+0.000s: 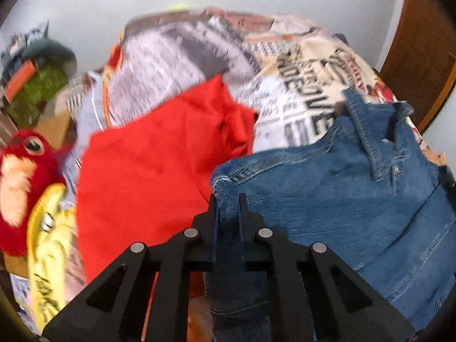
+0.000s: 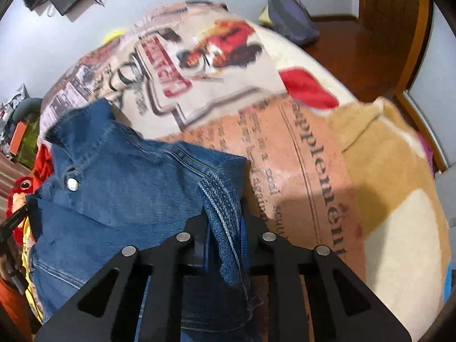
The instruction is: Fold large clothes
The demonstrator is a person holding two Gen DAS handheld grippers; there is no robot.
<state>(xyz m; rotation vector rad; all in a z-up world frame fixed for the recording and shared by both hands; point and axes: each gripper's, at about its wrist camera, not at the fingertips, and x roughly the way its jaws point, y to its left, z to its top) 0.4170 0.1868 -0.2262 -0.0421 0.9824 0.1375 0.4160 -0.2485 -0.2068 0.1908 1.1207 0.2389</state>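
Blue denim jacket with paler stitched seams and a silver snap, bright red garment, bedspread in cream, peach and grey newsprint lettering, red plush toy with orange beak, tan-and-cream blanket, black grippers

The left gripper is matte black throughout. Two slim fingers taper to narrow tips and widen rearward into a blocky linkage. Four round, flat-headed silver pins sit on top of the linkage, two on each side, set in a shallow arc. Behind them, broad black arms splay outward, each cut through with a long triangular slot.

The right gripper has the same build: black fingers, four silver pin heads on raised black bosses, and wide slotted arms spreading toward the lower corners. No cables or markings show.
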